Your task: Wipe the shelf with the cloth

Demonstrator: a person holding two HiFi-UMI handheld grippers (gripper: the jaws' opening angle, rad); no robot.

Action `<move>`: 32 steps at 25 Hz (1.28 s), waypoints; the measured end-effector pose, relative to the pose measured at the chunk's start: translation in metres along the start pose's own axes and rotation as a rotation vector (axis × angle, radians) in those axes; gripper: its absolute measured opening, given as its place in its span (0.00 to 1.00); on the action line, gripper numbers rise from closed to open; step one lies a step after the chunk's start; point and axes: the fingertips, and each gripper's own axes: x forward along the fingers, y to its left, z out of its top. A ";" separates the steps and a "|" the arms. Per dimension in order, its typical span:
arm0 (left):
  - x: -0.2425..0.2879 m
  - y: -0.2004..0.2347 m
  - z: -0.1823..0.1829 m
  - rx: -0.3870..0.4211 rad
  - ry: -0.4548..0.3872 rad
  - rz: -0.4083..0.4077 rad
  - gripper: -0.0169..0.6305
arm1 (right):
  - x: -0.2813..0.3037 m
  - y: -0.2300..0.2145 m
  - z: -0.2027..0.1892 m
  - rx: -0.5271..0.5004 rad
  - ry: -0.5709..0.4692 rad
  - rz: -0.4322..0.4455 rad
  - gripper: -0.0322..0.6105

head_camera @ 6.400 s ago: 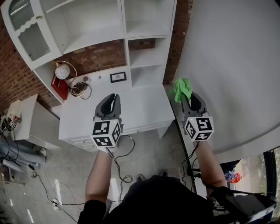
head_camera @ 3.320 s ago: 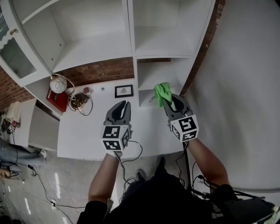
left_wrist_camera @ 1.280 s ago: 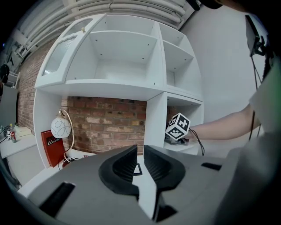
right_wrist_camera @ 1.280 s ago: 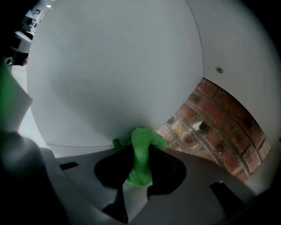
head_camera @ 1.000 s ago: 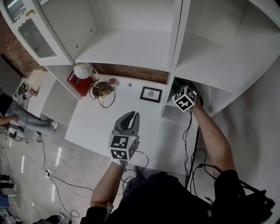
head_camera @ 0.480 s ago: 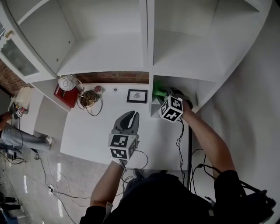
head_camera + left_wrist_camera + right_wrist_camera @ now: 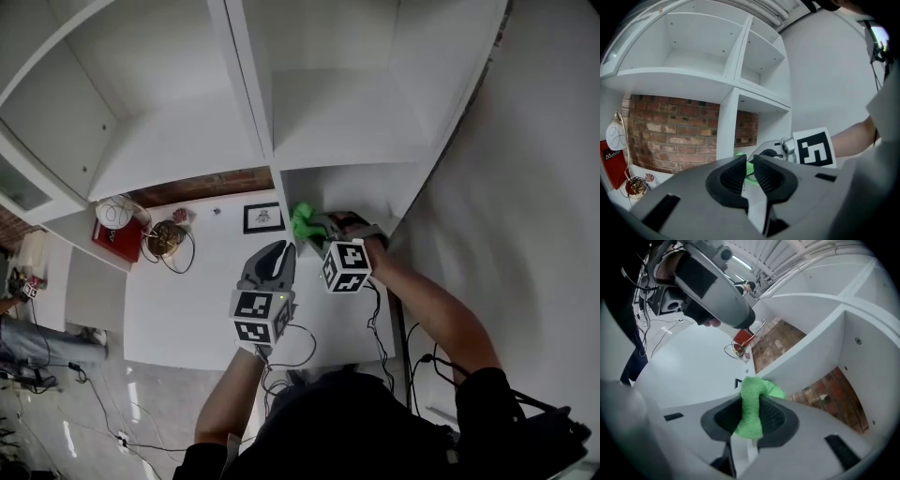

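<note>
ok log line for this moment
right gripper: shut on green cloth, at lower shelf cubby | left gripper: shut, empty, over white counter

Framed picture (image 7: 263, 217) on white shelf unit (image 7: 187, 291)

green cloth (image 7: 302, 222), white shelf (image 7: 342, 141), red brick wall (image 7: 202, 186)

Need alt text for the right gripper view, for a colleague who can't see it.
The right gripper has its fingers shut on a green cloth, close to a white shelf panel with a brick wall behind. The left gripper hangs upper left, over a white tabletop.
</note>
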 end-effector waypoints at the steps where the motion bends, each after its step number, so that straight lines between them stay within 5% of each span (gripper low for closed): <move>1: 0.003 -0.002 0.000 -0.004 0.000 -0.008 0.10 | -0.004 0.002 0.000 0.003 -0.008 0.006 0.19; 4: 0.009 -0.005 0.000 -0.013 0.001 -0.021 0.10 | -0.015 0.001 0.002 0.011 -0.031 0.000 0.19; 15: 0.001 0.008 0.003 -0.021 -0.011 0.016 0.10 | -0.016 -0.087 -0.023 0.076 0.030 -0.236 0.19; 32: -0.066 0.066 -0.024 -0.068 0.014 0.228 0.10 | 0.071 -0.129 -0.096 0.133 0.282 -0.184 0.19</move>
